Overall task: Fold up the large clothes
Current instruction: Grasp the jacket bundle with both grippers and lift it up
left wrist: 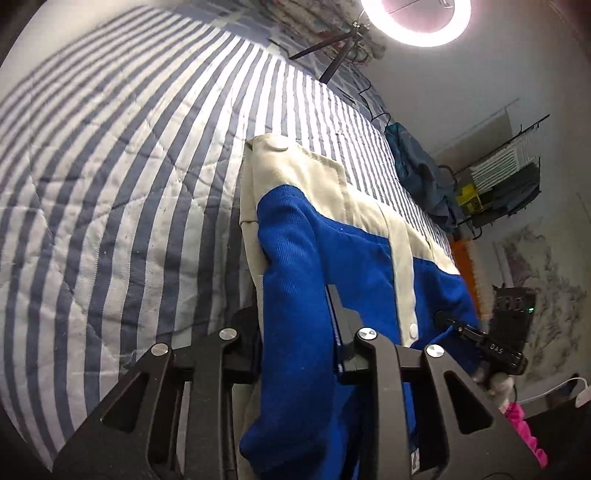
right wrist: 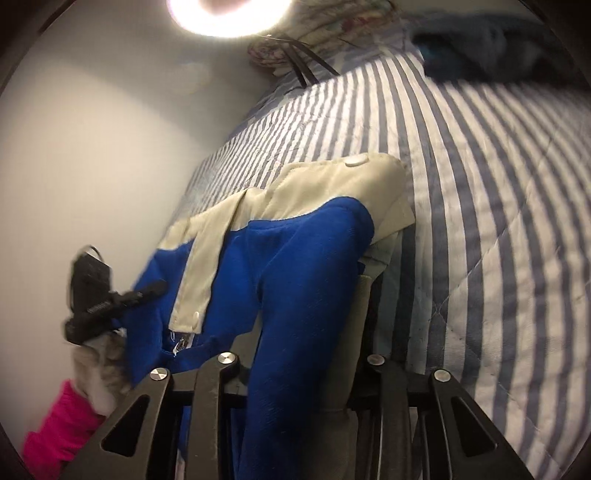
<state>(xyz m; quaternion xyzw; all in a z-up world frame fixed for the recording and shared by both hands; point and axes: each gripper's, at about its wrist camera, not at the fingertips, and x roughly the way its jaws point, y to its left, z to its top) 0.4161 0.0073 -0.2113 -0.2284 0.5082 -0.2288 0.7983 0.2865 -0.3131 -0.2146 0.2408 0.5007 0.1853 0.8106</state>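
A blue and cream jacket with white snap buttons hangs off the striped bed, its cream hem still lying on the quilt. In the left wrist view my left gripper is shut on a thick blue fold of it, and the cloth fills the gap between the black fingers. My right gripper is likewise shut on a blue fold of the jacket. Each view also shows the other gripper at the jacket's opposite edge: the right gripper, and the left gripper in a white-gloved hand with a pink sleeve.
A blue-and-white striped quilt covers the bed. A ring light on a tripod stands at its far end, beside a floral pillow. A teal heap of clothes lies along the bed's right edge. A wire rack stands against the wall.
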